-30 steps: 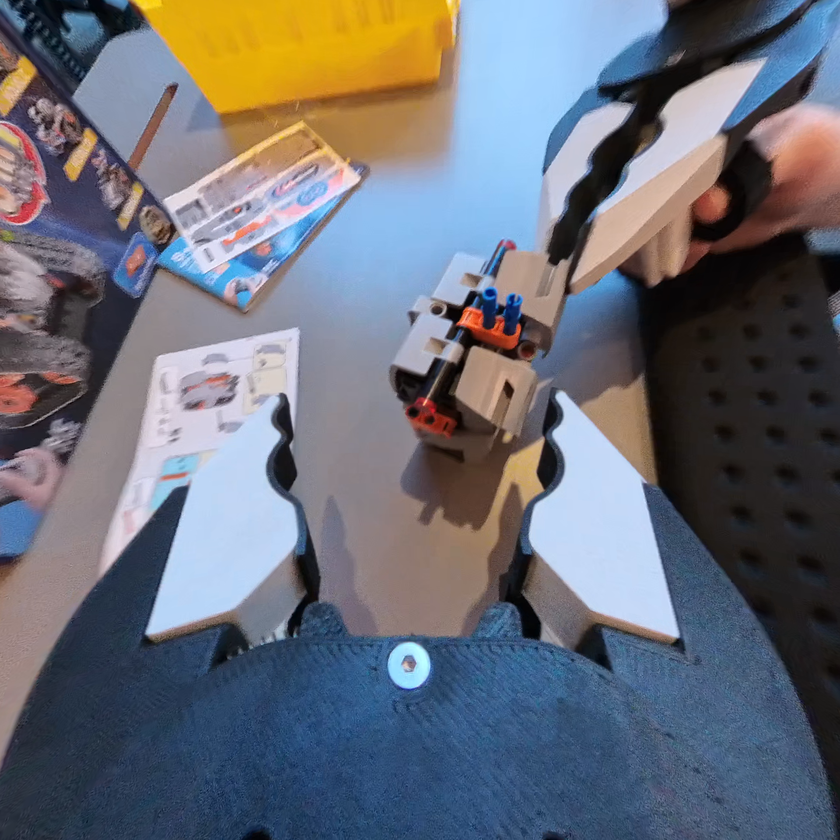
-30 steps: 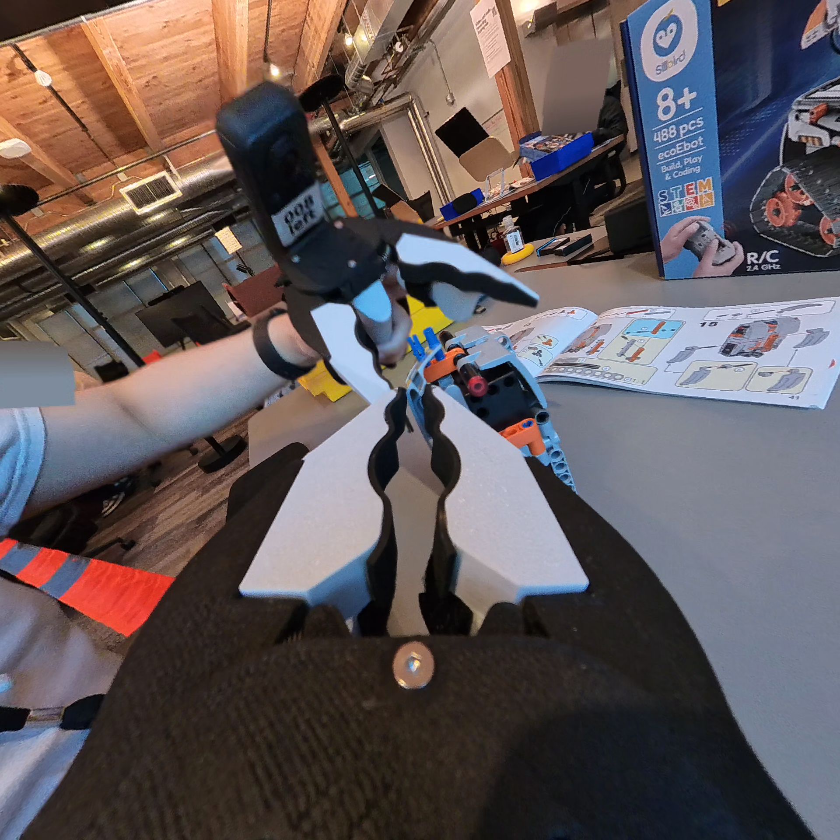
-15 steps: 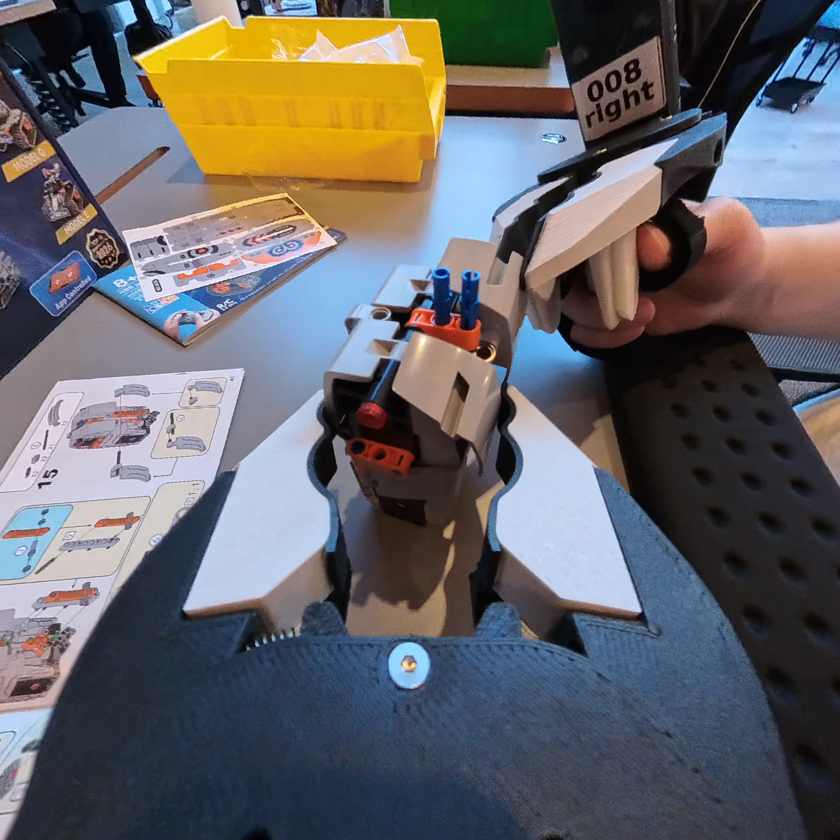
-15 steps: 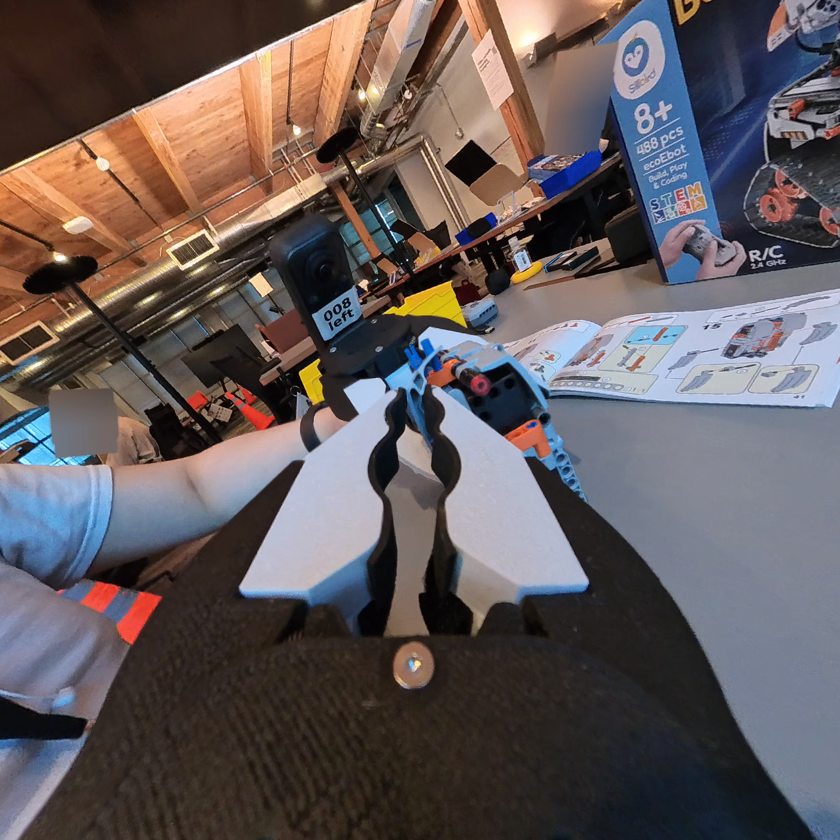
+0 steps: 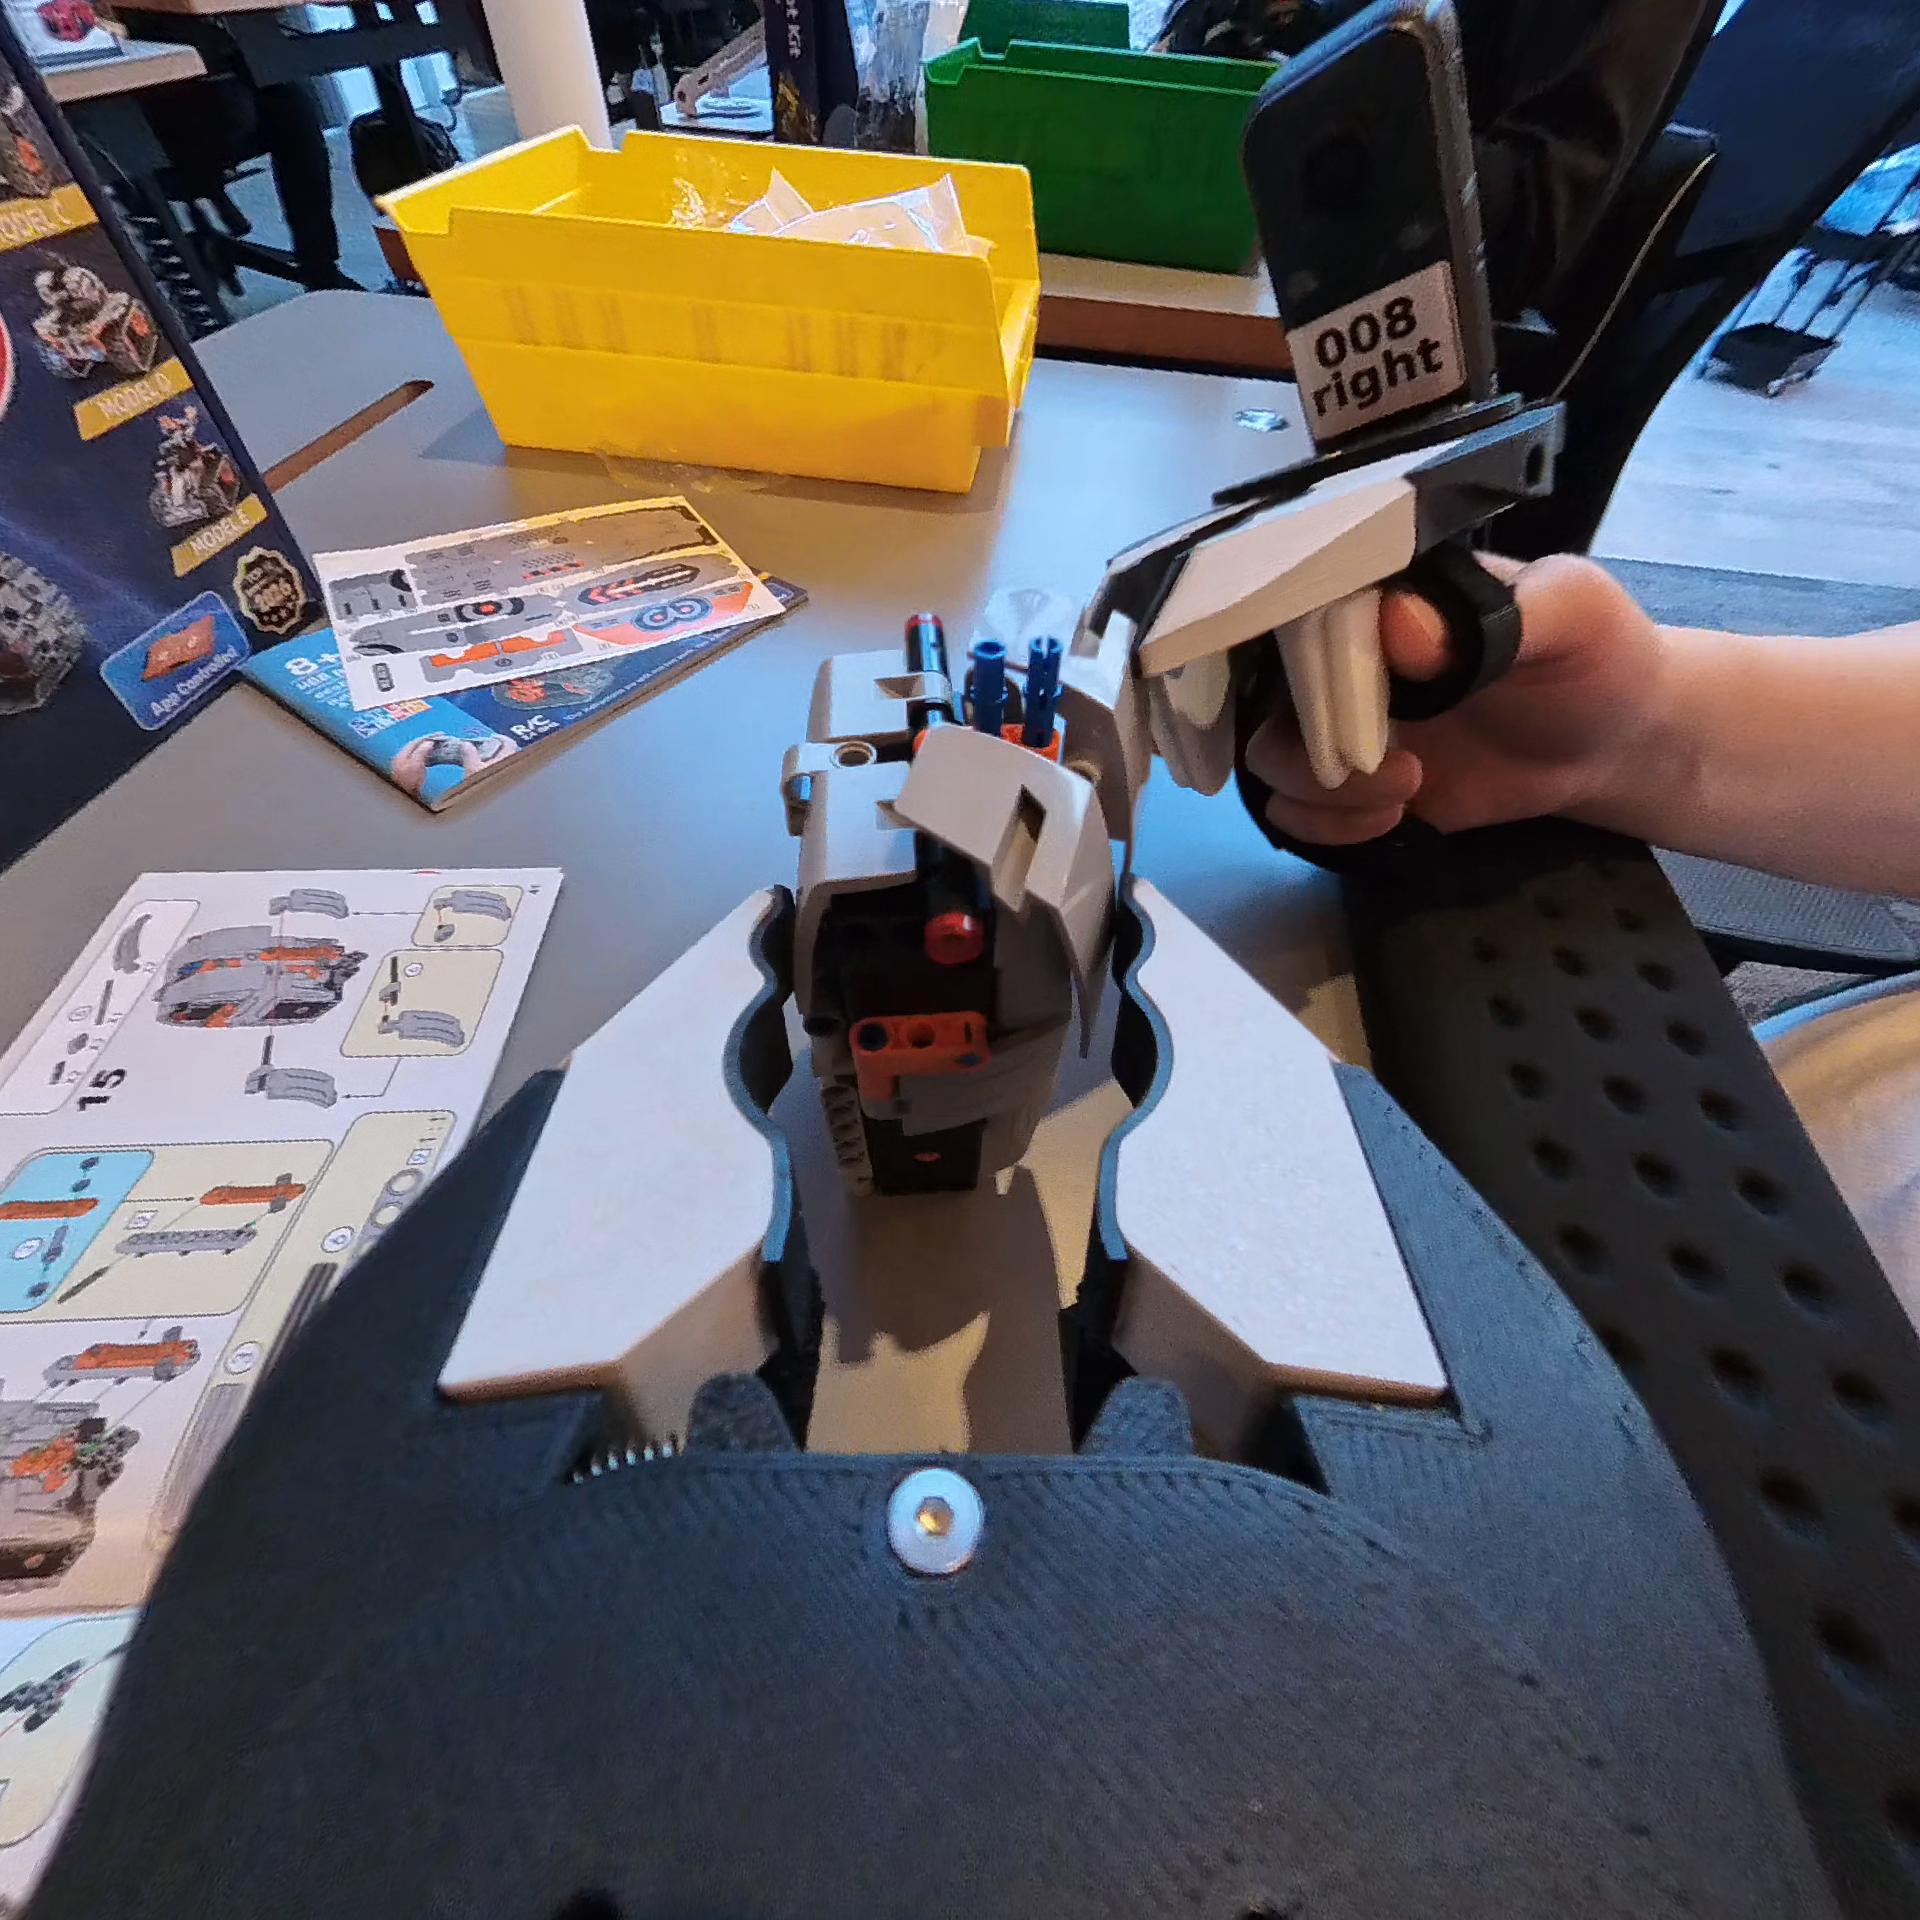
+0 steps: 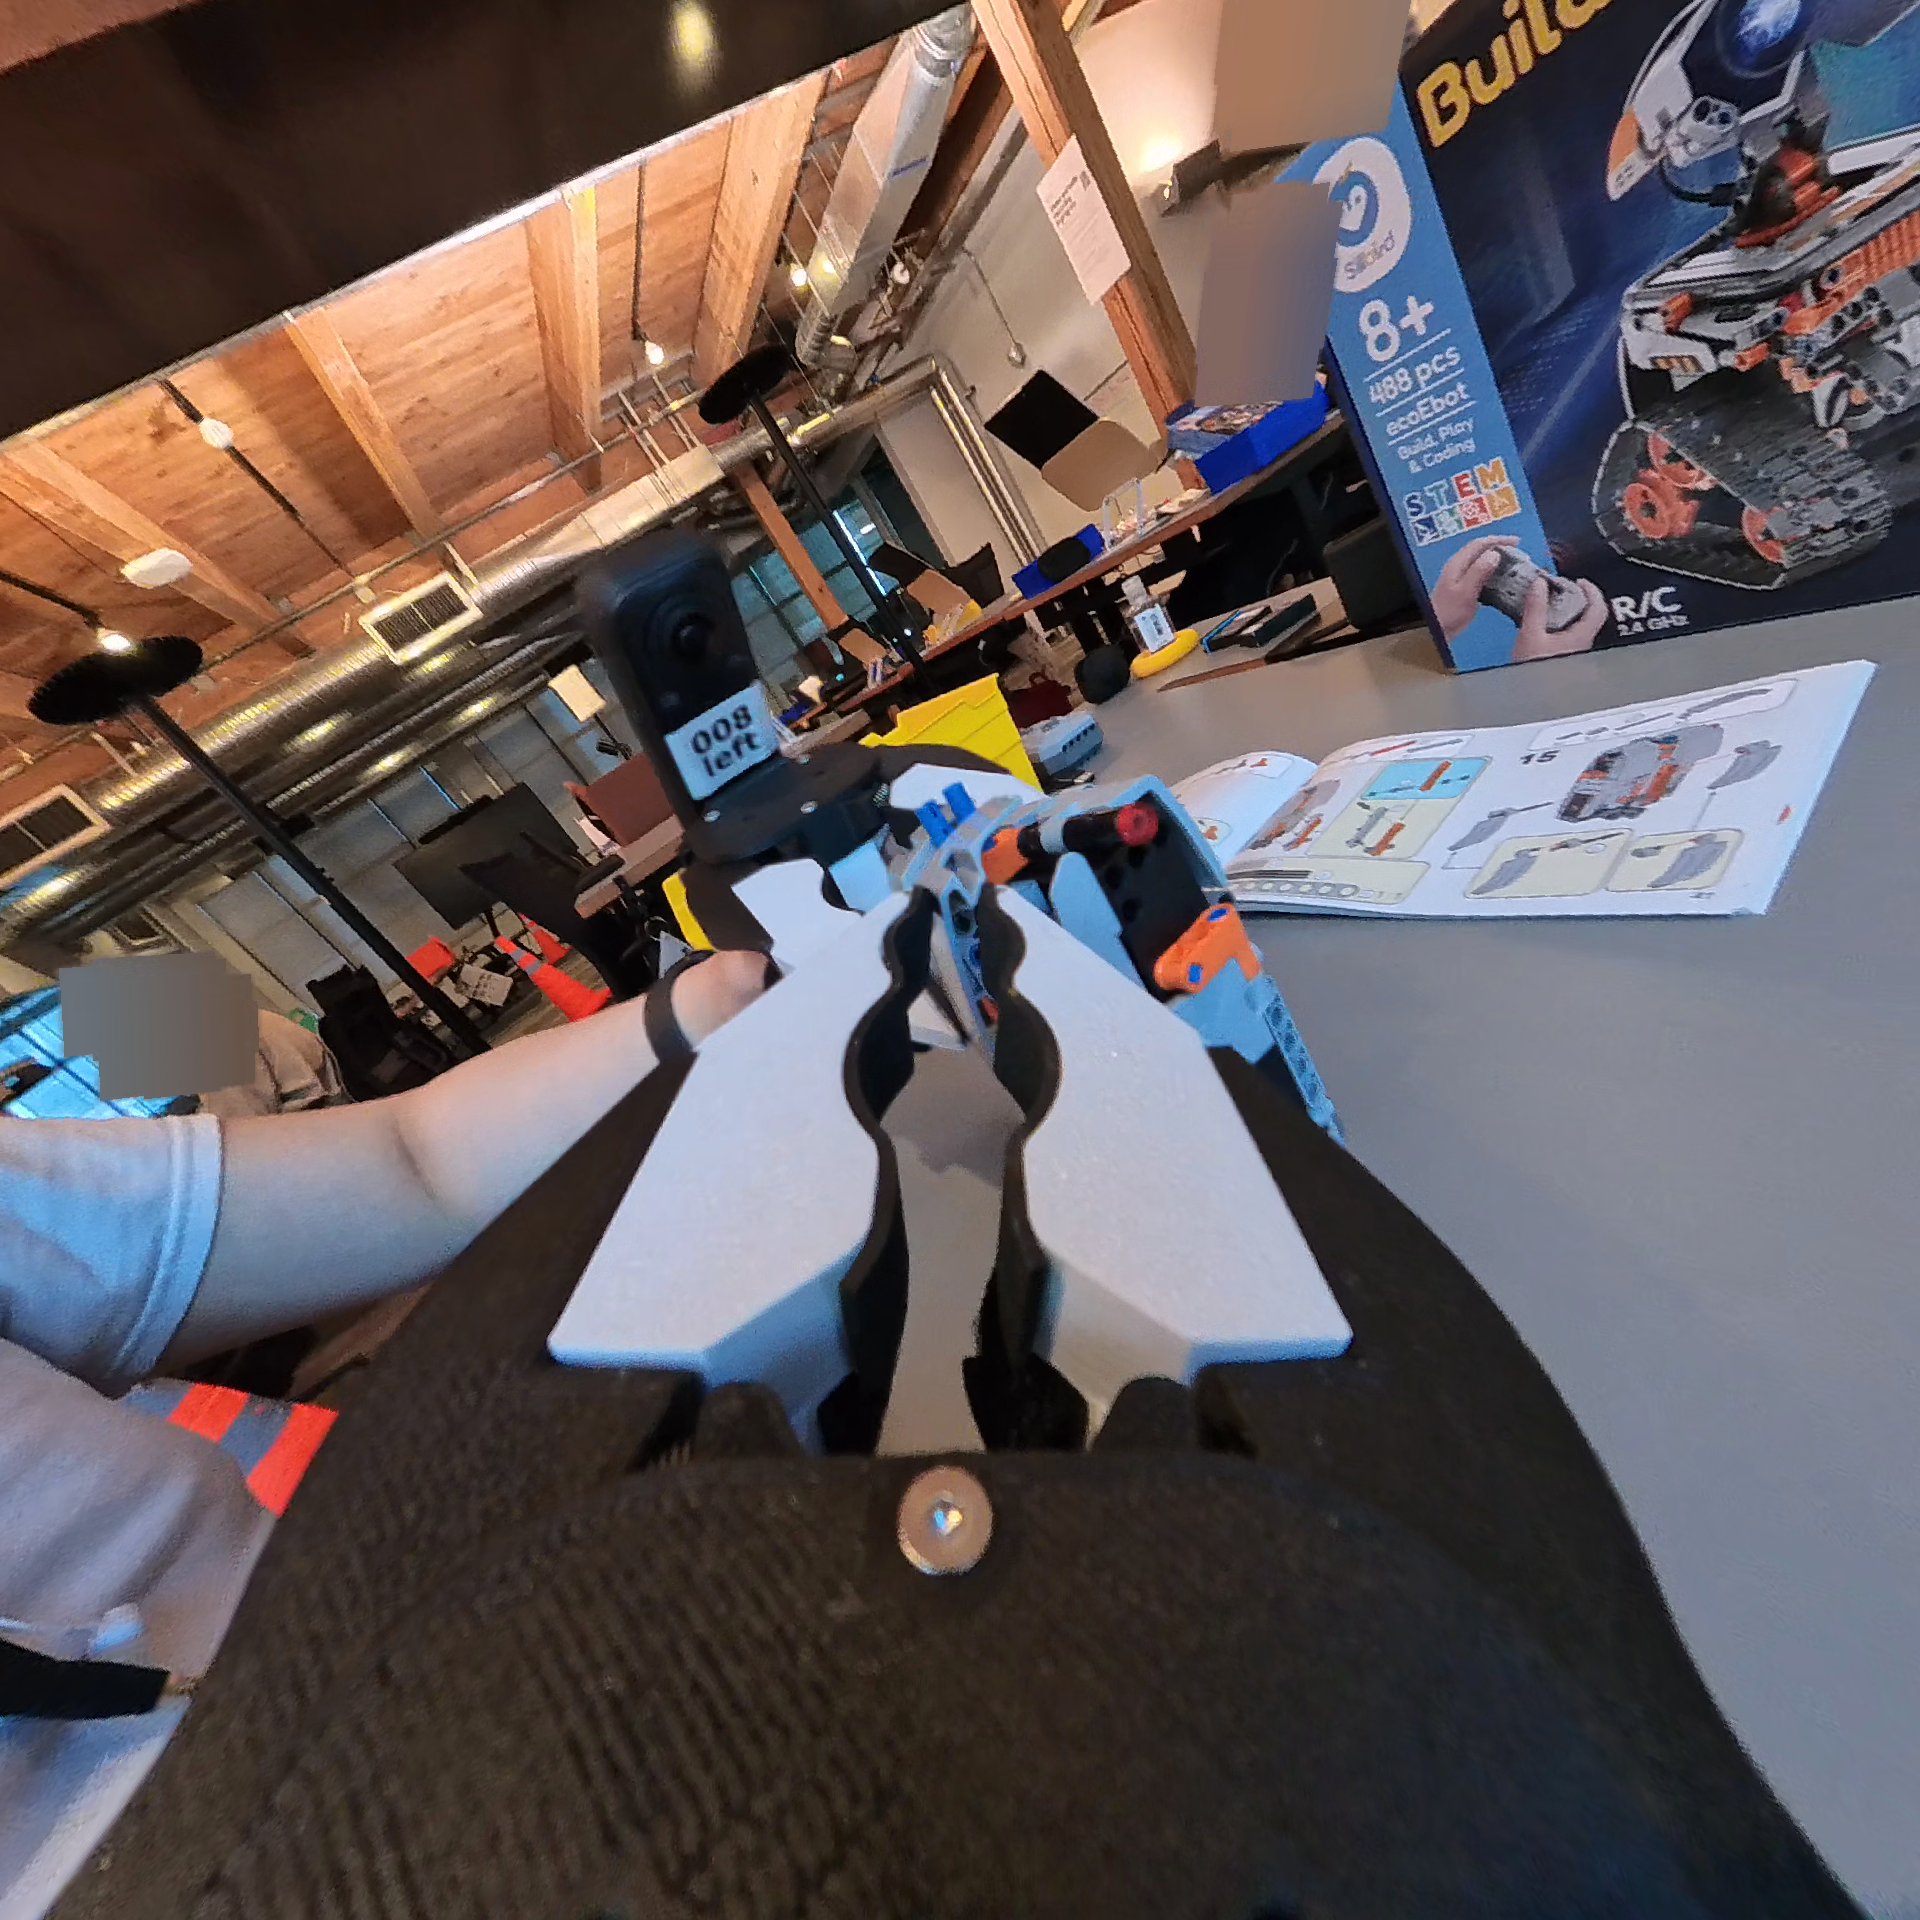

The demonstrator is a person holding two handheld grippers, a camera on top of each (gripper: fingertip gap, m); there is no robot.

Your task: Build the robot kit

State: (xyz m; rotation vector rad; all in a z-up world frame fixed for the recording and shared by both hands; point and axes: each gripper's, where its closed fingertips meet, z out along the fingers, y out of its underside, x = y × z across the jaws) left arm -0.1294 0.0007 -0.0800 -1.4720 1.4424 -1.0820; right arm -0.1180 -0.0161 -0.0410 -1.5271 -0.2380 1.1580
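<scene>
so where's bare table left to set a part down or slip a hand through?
Free: the grey table between the thin booklet, the open instruction sheet and the brick model; also the strip between yellow bin and booklet. Crowded: around the model, with left gripper straddling it and right gripper clamped on its far edge.

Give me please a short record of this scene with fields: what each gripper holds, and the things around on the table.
left gripper: fingers on both sides of the brick model, touching its sides; model stands upright on the grey table
right gripper: fingers shut on a thin grey edge at the model's far end
model: grey shells, orange beams, two blue pins on top
near left: open instruction booklet
farther: sticker sheet, yellow bin, kit box
</scene>
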